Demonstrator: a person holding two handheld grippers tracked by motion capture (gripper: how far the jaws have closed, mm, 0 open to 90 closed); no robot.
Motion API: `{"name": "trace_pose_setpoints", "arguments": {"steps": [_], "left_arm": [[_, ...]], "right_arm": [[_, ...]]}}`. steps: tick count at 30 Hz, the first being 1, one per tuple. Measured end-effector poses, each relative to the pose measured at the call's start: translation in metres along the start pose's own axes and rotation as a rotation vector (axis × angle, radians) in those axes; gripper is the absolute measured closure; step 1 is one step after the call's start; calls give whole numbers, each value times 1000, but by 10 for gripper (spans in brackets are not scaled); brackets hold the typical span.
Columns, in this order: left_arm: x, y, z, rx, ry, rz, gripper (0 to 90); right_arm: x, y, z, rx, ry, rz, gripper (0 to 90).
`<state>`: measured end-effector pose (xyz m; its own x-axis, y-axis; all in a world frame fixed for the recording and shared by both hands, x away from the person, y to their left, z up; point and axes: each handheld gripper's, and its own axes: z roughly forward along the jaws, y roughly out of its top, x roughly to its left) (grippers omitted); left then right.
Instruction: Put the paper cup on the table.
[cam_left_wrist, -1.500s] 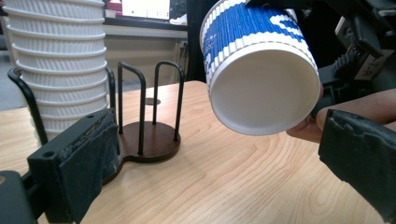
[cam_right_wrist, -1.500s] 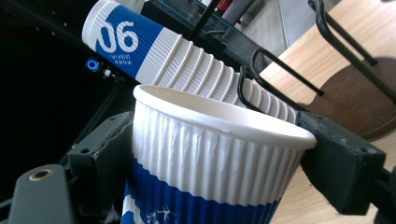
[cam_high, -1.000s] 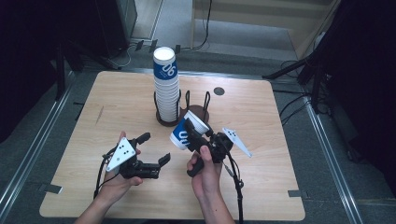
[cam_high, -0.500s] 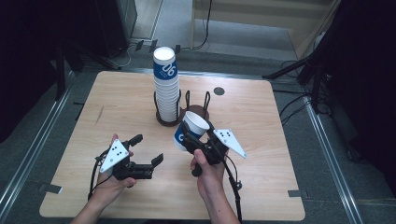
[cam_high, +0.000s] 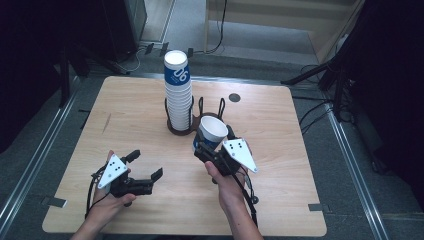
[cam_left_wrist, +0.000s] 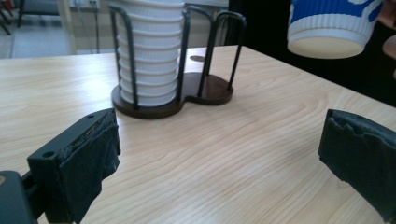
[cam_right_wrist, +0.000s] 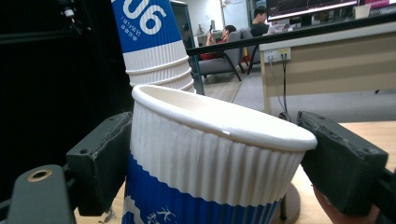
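Note:
A blue-and-white ribbed paper cup (cam_high: 212, 131) hangs above the table in front of the holder, mouth up and slightly tilted. My right gripper (cam_high: 215, 144) is shut on its sides, and in the right gripper view the cup (cam_right_wrist: 205, 177) sits between both pads. A tall stack of the same cups (cam_high: 178, 95) stands in the left slot of a dark wire holder (cam_high: 220, 107); the right slot is empty. My left gripper (cam_high: 146, 164) is open low over the front left of the table, with nothing between its jaws. Its own view faces the stack (cam_left_wrist: 149, 56) and the held cup (cam_left_wrist: 331, 28).
The wooden table (cam_high: 300, 150) has a small dark round cap (cam_high: 234, 97) at the back right. Cables trail from both grippers toward the front edge. Metal rails run along the floor on both sides, and stands rise at the right rear.
The cup in my right gripper has turned from lying sideways to nearly upright and moved slightly right. My left gripper has drifted left, toward the front edge and lower, still open.

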<state>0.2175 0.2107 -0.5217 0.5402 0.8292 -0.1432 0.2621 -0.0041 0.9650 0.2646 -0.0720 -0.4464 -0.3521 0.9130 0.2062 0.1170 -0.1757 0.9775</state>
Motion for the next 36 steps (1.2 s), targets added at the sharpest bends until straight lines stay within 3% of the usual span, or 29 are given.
{"name": "trace_pose_setpoints", "arguments": {"steps": [5,18,36], "left_arm": [[6,-5,-7,14,24,-1,0],[24,-11,-24,34,81,-11,0],[54,-23,-53,41,162,-31,0]], "right_arm": [[-4,0,0,-8,-18,-38,143],[-22,-1,2,-34,-67,-64,143],[-50,-5,6,-48,-97,-118,142]]}}
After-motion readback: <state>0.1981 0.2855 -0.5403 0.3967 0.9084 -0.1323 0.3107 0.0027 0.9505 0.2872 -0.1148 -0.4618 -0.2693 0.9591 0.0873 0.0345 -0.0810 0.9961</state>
